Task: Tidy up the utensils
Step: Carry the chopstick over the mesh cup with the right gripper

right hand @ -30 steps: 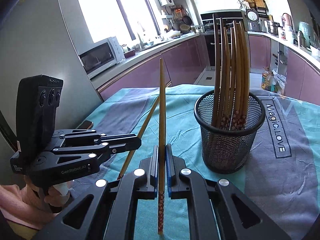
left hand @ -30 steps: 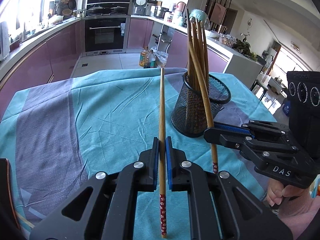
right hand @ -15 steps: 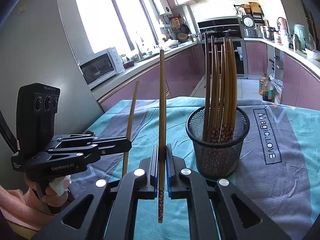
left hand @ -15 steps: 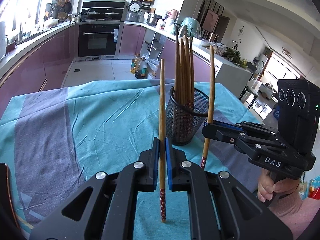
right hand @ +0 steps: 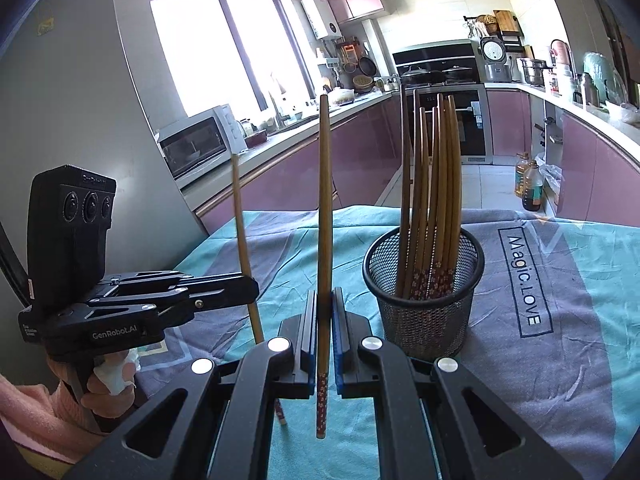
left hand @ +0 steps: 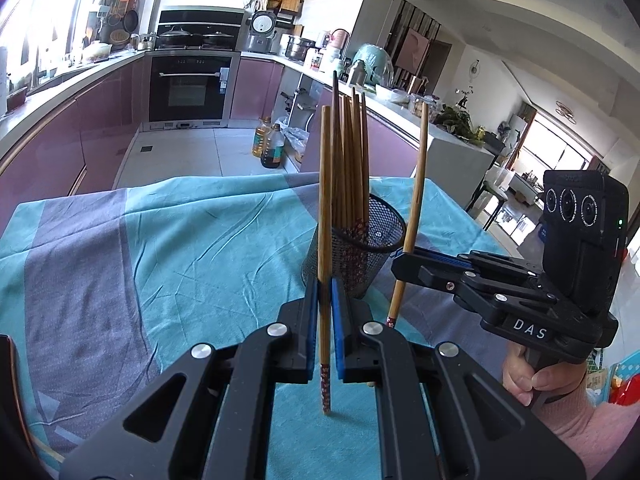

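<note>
My left gripper [left hand: 324, 285] is shut on a wooden chopstick [left hand: 325, 200] with a red flowered end, held upright above the teal cloth. My right gripper [right hand: 324, 293] is shut on a matching chopstick [right hand: 325, 208], also upright. A black mesh cup [left hand: 374, 240] holding several chopsticks stands on the table just beyond both grippers. In the left wrist view the right gripper [left hand: 400, 263] sits right of the cup with its chopstick [left hand: 416, 200]. In the right wrist view the left gripper [right hand: 251, 285] is left of the mesh cup [right hand: 424, 312], with its chopstick [right hand: 240, 216].
A teal and grey tablecloth [right hand: 560, 320] covers the table. A dark object [left hand: 5, 364] lies at the table's left edge. Behind are purple kitchen cabinets, an oven [left hand: 190, 88], a microwave [right hand: 200, 144] and oil bottles [left hand: 269, 148] on the floor. A hand [left hand: 532, 380] holds each gripper.
Both grippers have lifted a little with their chopsticks. Each chopstick has swung from leaning toward the cup to nearly upright. The cup has kept its place.
</note>
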`<action>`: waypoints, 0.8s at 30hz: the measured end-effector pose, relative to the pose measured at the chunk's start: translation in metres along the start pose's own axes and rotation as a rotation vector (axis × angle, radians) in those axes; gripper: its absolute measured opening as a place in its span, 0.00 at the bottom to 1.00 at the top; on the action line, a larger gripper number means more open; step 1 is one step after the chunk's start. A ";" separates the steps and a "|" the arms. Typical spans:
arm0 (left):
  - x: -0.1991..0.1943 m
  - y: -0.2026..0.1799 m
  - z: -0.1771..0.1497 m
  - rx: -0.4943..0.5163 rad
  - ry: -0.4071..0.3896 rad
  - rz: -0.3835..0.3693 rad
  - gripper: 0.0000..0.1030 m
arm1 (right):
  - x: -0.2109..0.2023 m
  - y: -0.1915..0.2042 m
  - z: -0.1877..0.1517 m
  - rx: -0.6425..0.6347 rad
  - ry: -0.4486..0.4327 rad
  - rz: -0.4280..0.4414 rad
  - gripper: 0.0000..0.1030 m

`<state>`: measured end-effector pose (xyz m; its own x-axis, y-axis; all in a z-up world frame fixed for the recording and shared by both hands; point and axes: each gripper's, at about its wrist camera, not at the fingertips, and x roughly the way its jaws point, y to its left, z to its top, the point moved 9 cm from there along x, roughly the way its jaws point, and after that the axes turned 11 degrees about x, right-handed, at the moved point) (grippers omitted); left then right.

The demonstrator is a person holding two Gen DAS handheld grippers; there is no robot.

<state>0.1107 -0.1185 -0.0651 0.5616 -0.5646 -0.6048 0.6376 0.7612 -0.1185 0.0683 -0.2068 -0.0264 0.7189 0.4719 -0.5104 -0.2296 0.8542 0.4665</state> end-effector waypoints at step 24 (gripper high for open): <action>-0.006 -0.002 0.023 0.028 -0.058 -0.013 0.07 | -0.021 -0.009 0.028 -0.003 -0.080 -0.015 0.06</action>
<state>0.1179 -0.1238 -0.0431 0.5823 -0.5928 -0.5563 0.6591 0.7449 -0.1037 0.0738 -0.2309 0.0005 0.7727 0.4397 -0.4578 -0.2202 0.8621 0.4564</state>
